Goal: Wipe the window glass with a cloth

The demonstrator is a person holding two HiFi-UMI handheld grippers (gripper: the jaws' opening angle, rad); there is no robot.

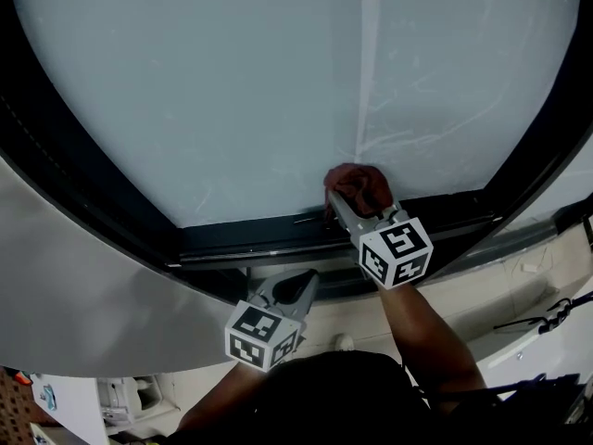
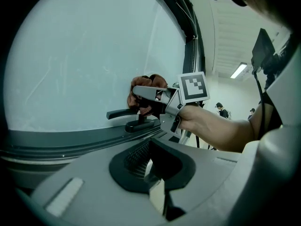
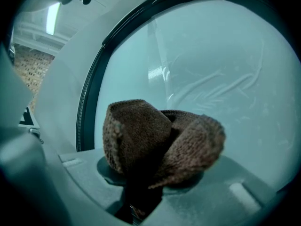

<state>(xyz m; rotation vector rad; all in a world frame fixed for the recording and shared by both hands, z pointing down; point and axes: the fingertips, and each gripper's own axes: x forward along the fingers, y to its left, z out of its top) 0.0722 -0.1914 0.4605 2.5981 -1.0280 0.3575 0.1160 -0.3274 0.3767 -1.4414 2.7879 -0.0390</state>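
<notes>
The frosted window glass (image 1: 232, 82) fills the head view inside a dark frame (image 1: 93, 184). My right gripper (image 1: 345, 204) is shut on a bunched brown cloth (image 1: 361, 186), which is pressed to the pane near its bottom edge, right of centre. In the right gripper view the cloth (image 3: 160, 142) bulges out of the gripper (image 3: 141, 199) against the streaked glass (image 3: 225, 69). My left gripper (image 1: 304, 284) hangs below the frame, shut and with nothing in it. The left gripper view shows its jaws (image 2: 154, 175) closed together, with the cloth (image 2: 146, 95) on the glass (image 2: 80, 65) ahead.
A black window handle (image 2: 124, 113) lies along the lower frame just left of the cloth. A pale sill and wall (image 1: 83, 286) lie below the frame. Dark cables (image 1: 547, 318) trail at the right. People (image 2: 221, 110) stand far off in the room.
</notes>
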